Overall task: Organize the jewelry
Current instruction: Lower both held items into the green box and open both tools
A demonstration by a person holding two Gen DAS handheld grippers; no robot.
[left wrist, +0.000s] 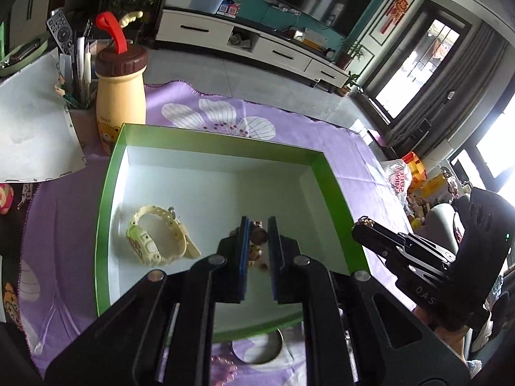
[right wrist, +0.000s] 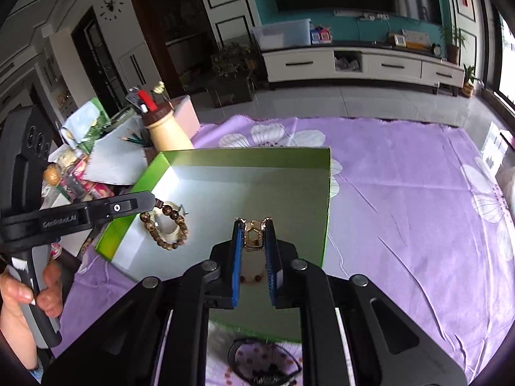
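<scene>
A green box with a white inside stands on the purple flowered cloth; it also shows in the right wrist view. A cream watch lies in the box at the left. My left gripper is shut on a brown bead bracelet and holds it above the box floor; the bracelet hangs from it in the right wrist view. My right gripper is shut on a gold bracelet over the box's right part.
A cream bottle with a brown cap and a pen holder stand beyond the box's left corner. A silver bangle and pink beads lie on the cloth before the box. A black cord bracelet lies there too.
</scene>
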